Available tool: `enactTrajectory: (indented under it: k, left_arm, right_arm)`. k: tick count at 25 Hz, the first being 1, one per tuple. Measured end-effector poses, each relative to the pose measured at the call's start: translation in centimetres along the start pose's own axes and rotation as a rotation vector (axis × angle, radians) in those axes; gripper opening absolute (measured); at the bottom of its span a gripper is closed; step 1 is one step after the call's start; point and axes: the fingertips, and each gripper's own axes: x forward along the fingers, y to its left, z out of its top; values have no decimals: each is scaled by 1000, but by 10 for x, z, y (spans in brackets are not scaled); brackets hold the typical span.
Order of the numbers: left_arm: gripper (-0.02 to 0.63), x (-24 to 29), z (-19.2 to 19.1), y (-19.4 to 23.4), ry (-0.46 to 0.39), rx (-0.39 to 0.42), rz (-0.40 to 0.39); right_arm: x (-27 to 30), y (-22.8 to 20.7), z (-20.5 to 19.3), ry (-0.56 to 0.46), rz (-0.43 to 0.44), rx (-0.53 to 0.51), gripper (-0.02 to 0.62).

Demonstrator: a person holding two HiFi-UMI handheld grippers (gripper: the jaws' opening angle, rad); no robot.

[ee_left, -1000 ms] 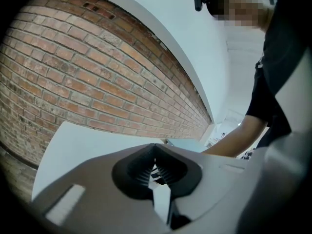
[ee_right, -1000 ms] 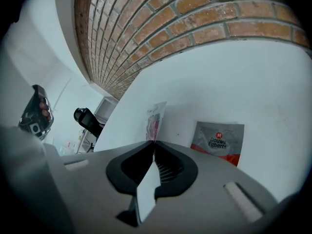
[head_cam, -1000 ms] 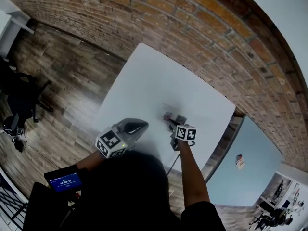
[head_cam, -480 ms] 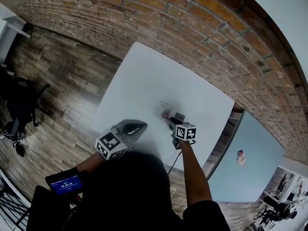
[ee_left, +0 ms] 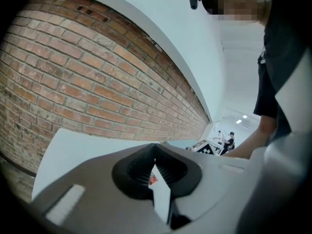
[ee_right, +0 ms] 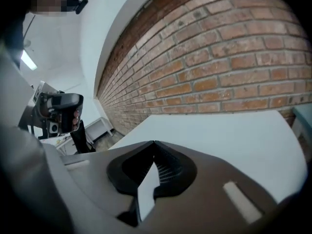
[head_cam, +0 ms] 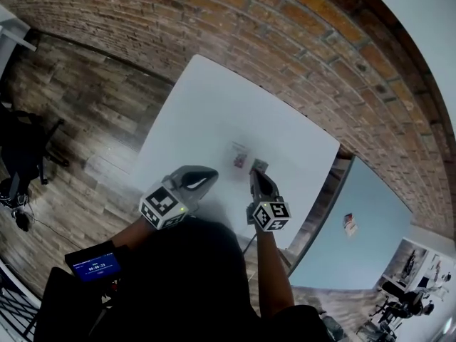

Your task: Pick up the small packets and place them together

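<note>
Your left gripper [head_cam: 212, 177] is closed empty and your right gripper [head_cam: 255, 175] just closed empty; lowering it toward 12 o'clock could scatter the packets [head_cam: 239, 159].

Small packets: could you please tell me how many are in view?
2: a pinkish packet and a darker packet beside it on the table, ahead of the right gripper; none seems hidden.

White table [head_cam: 214, 112] before me, square, plain top, mostly bare. Two small packets lie flat on it, toward my side, right of centre: a pinkish packet [head_cam: 239, 160] and just beside it, to its right, a darker packet [head_cam: 259, 165]. Print too small to read.
</note>
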Motion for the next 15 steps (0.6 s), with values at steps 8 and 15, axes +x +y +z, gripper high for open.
enactTrajectory:
  k: [8, 15]
  left_arm:
    - [0, 2, 41, -8, -95, 98, -49]
    - [0, 18, 47, -49, -148, 170, -55]
  right_arm:
    - [-89, 49, 84, -288, -225, -129, 3]
    - [-143, 62, 113, -415, -322, -178, 2]
